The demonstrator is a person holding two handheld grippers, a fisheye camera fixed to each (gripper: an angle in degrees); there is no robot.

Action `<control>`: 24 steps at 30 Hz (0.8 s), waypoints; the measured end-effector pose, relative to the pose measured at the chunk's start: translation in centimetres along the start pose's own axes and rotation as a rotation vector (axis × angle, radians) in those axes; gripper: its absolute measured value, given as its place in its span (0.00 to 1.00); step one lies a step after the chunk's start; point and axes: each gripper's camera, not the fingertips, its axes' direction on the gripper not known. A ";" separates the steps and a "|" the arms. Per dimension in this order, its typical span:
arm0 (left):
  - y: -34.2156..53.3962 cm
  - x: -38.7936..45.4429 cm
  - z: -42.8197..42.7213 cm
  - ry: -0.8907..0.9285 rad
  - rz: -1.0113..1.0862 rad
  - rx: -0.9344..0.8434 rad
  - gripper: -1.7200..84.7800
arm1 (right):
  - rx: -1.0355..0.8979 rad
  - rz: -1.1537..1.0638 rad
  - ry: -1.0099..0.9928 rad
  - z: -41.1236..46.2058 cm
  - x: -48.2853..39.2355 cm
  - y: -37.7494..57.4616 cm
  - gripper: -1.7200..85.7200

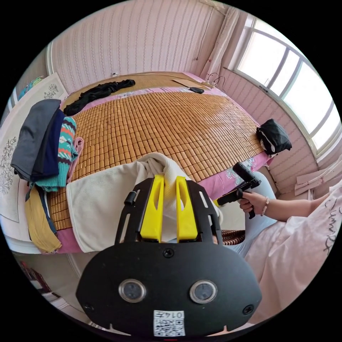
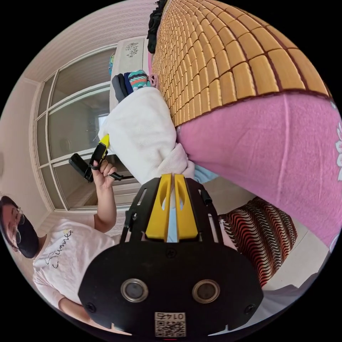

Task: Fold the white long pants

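While the white pants (image 1: 107,199) drape off the bed (image 1: 171,124), both grippers' jaws pinch their cloth, forearms raised.

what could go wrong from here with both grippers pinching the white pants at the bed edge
1. Both the left hand-held gripper and the right hand-held gripper appear to pinch bunched folds of the white ribbed long pants, so a lift may trap creases.
2. The pants overhang the edge of the amber bamboo-tile mat; cloth could slide off the bed.
3. Dragging sideways might snag the stacked folded clothes beside them.
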 end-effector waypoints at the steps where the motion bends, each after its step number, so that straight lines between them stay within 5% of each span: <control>1: 0.2 -0.1 -0.6 -0.005 -0.006 0.010 0.08 | 0.000 -0.007 -0.017 -0.4 -0.2 0.3 0.03; 5: 0.3 -0.5 -2.5 -0.004 -0.007 0.034 0.08 | 0.009 -0.007 0.020 -2.0 -0.8 1.3 0.02; 8: 1.1 -1.8 -4.9 -0.033 -0.057 0.093 0.08 | 0.012 0.008 0.277 -3.4 -1.0 2.9 0.02; 17: 3.0 -2.3 -6.3 -0.041 -0.055 0.046 0.08 | -0.087 -0.058 -0.080 -1.5 -2.5 1.9 0.14; 24: 4.3 -4.3 -7.7 -0.029 -0.169 0.087 0.08 | -0.043 -0.064 -0.183 -1.7 -2.2 2.8 0.05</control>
